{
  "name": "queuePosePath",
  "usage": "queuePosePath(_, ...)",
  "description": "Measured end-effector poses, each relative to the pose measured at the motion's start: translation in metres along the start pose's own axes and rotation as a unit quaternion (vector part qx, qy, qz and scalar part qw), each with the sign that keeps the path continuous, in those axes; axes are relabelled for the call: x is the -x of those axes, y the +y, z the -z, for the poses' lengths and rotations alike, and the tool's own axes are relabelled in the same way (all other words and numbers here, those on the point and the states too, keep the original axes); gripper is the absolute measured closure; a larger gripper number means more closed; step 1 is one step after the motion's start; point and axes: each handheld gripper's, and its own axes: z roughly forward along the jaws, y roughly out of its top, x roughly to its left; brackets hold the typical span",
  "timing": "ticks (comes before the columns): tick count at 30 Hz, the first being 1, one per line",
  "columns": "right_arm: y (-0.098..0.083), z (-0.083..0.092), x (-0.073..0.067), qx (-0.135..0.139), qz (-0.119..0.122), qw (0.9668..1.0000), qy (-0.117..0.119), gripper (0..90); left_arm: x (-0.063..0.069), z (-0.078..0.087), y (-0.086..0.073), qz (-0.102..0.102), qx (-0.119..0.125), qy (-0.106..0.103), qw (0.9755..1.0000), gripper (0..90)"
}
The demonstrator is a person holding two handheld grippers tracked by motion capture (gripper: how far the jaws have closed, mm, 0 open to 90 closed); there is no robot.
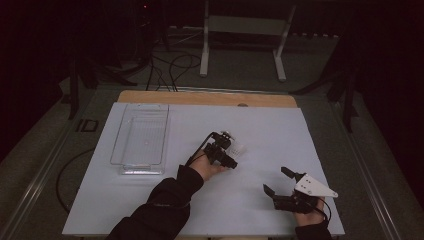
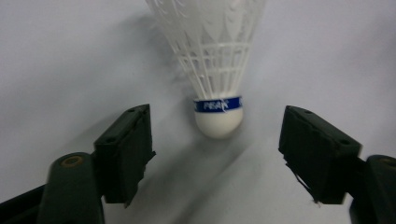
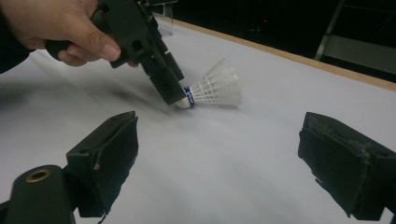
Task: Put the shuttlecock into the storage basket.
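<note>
Left claw [image 1: 231, 156] tilts down over the shuttlecock [image 2: 218, 70], jaws apart astride its cork. Right claw [image 1: 276, 181] rests open on the bench [image 1: 260, 125].

Both grippers [image 1: 231, 154] [image 1: 278, 181] are black – square padded jaws, trailing cable; the right bears a grey three-cornered plate [image 1: 313, 186]; sleeves [image 1: 160, 205] dark.

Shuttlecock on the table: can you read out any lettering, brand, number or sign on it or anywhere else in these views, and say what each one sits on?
White lettering on the blue band around the shuttlecock, just above its cork: blurred; it may start "PR", but the word cannot be read for certain.
Same band in the right gripper view: too small to read.
High view: no readable text on the clear tray or the white table sheet.
</note>
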Motion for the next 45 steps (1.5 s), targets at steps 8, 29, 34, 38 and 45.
queuePosePath(8,0.0,0.0,0.0,-0.003,-0.003,1.0,0.001,12.0,0.0,-0.008,0.006,-0.001,-0.031,0.001,0.9995,37.0)
queuePosePath(29,-0.001,0.0,0.001,-0.008,-0.004,1.0,-0.001,12.2,0.007,-0.011,0.019,-0.047,-0.084,0.017,0.9952,65.3)
queuePosePath(34,-0.001,0.0,0.002,-0.007,-0.006,1.0,0.0,12.2,0.008,-0.008,0.017,-0.085,-0.097,0.023,0.9914,65.8)
queuePosePath(38,-0.001,-0.001,0.001,-0.007,-0.005,1.0,0.001,12.2,0.008,-0.004,0.016,-0.1,-0.098,0.014,0.99,65.8)
queuePosePath(45,-0.001,-0.001,0.001,-0.007,-0.006,1.0,0.003,12.2,0.01,0.009,0.014,-0.138,-0.093,0.021,0.9858,65.9)
